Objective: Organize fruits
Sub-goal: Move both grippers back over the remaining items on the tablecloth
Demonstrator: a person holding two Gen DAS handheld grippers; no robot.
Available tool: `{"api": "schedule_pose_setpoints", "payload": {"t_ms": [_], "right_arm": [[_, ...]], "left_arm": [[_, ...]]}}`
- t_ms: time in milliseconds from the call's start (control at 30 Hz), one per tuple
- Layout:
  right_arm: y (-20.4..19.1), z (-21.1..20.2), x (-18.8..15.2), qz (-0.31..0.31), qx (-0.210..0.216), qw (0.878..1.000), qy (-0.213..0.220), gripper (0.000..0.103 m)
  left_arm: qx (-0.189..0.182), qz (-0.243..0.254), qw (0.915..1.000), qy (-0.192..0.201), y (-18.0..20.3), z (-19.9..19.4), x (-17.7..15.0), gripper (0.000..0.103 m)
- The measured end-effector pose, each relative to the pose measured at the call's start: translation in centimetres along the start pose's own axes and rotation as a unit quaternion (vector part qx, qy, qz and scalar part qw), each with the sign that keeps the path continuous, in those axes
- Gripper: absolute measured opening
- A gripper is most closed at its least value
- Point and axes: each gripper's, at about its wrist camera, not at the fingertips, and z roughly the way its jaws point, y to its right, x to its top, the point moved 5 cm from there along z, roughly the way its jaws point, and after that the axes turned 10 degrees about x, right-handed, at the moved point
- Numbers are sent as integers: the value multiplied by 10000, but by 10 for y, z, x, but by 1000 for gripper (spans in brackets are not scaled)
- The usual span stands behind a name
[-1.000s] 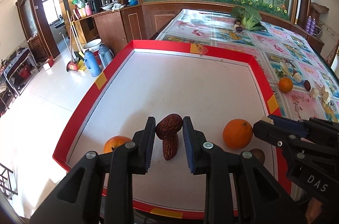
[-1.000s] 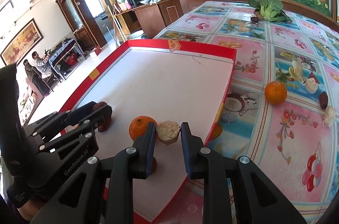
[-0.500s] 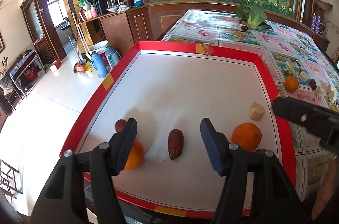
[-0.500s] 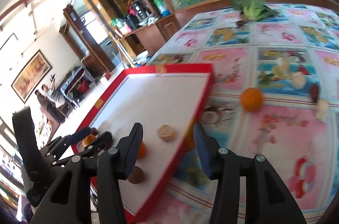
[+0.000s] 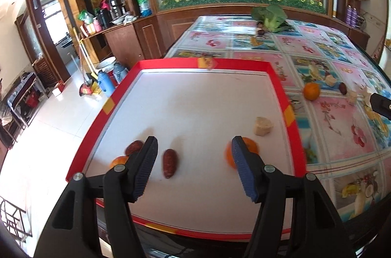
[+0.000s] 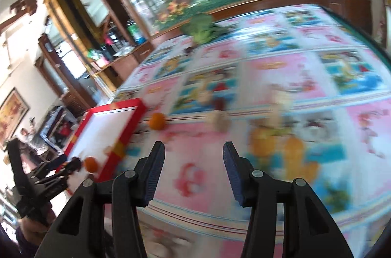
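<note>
The red-rimmed white tray holds two dark red dates, two oranges and a beige chunk. My left gripper is open and empty above the tray's near end. My right gripper is open and empty over the flowered tablecloth, right of the tray. On the cloth lie an orange, a date and beige pieces. The right wrist view is blurred.
A green leafy vegetable lies at the table's far end before a wooden cabinet with a glass panel. The floor drops off left of the tray, with flasks and a broom there. The table edge runs close below my grippers.
My left gripper opened and left its date on the tray, then drew back. My right gripper opened, left the beige chunk in the tray, and swung right over the tablecloth.
</note>
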Motion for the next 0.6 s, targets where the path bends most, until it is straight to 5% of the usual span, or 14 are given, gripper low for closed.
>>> {"api": "schedule_pose_setpoints", "payload": {"t_ms": [267,600], "right_arm": [[48,-16,4,344,-413,9986,16,49],[60,8,18,386,-790,9960,-132,43]], "left_arm": [[-476,518,9974,142,53,-26,-2,73],[-805,1005,9916,86,104,-42,-15,73]]}}
